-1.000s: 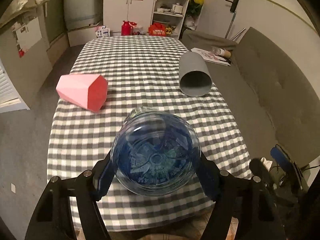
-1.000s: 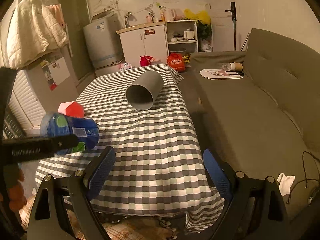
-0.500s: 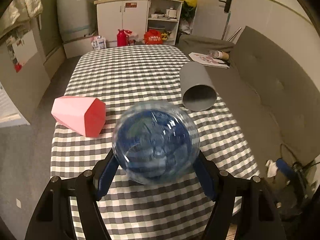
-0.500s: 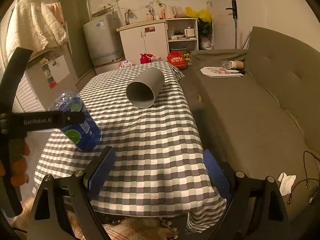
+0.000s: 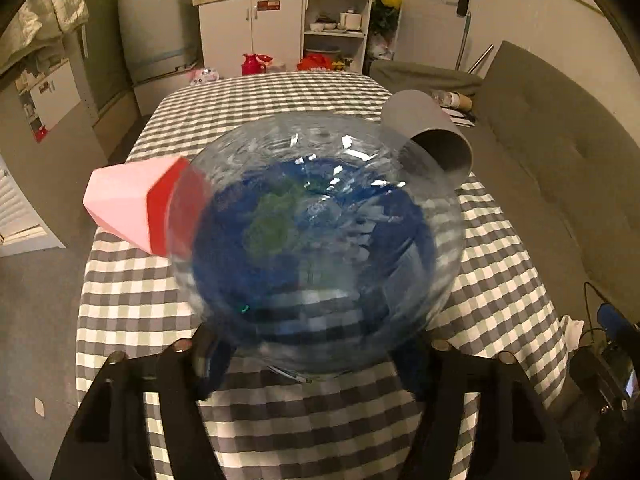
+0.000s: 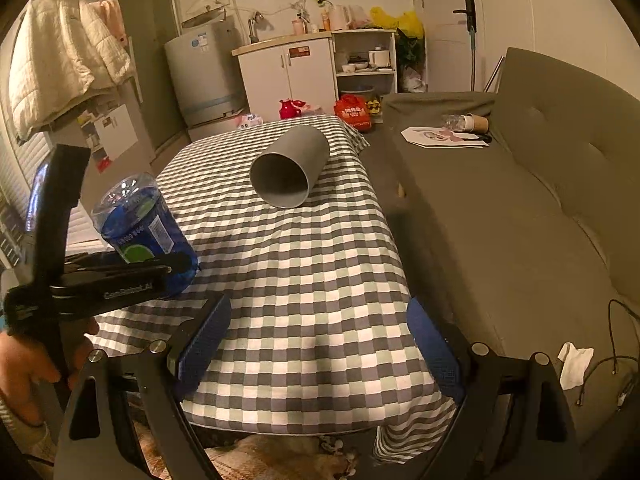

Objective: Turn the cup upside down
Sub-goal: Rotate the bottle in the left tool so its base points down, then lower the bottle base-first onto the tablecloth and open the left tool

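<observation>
The left gripper (image 5: 316,352) is clenching a blue cup (image 5: 316,236), its clear base filling the centre of the left view; at the left of the right view the cup (image 6: 146,232) is standing bottom-up, tilted over the checked table (image 6: 320,264). The right gripper (image 6: 316,344) is hanging released at the lower centre. A grey cup (image 6: 290,166) is lying on its side at upper centre, and a pink cup (image 5: 136,204) is lying at the left of the left view.

the left hand-held gripper (image 6: 176,264) arm reads "genrobot.ai", blurred; bottle (image 6: 144,232) label illegible.
</observation>
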`<state>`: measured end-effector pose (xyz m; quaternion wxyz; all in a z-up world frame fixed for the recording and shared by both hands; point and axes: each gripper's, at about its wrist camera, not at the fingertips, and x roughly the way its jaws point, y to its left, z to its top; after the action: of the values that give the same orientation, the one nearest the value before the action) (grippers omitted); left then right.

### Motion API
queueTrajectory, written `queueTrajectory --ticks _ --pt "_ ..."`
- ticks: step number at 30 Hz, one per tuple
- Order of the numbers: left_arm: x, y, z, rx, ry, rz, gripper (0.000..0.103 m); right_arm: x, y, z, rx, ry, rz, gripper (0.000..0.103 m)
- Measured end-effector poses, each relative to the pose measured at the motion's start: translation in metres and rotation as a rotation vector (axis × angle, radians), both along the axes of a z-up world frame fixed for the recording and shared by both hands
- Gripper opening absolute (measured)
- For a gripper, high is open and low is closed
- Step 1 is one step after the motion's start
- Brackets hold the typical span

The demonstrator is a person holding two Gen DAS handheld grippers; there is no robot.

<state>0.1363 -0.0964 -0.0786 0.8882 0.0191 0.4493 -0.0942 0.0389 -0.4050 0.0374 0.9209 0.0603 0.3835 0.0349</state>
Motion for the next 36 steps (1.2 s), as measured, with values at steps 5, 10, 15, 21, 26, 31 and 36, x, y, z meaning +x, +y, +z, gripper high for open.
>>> queueTrajectory --ticks 5,10,15,21,26,31,36 --pt "-0.004 -0.006 -0.001 -0.019 0.011 -0.035 0.068 0.004 0.001 -0.003 -0.009 0.009 -0.001 0.09" --pt "-0.007 -0.006 -0.003 -0.022 0.02 -0.031 0.08 0.005 0.003 0.0 -0.022 0.006 0.002 0.09" --pt "-0.027 0.003 -0.005 -0.014 0.034 -0.045 0.083 0.002 0.005 0.006 -0.032 -0.007 -0.001 0.09" --pt "-0.064 0.017 0.015 0.014 -0.043 -0.034 0.084 -0.011 0.013 0.022 -0.016 -0.024 0.012 0.09" --pt "-0.092 0.034 0.047 0.001 -0.171 0.001 0.084 -0.024 0.026 0.041 -0.027 -0.071 0.044 0.09" --pt "-0.116 0.048 0.075 0.004 -0.291 0.04 0.084 -0.035 0.039 0.06 -0.042 -0.122 0.063 0.09" --pt "-0.137 0.06 0.092 0.011 -0.387 0.069 0.088 -0.042 0.048 0.072 -0.059 -0.166 0.069 0.093"
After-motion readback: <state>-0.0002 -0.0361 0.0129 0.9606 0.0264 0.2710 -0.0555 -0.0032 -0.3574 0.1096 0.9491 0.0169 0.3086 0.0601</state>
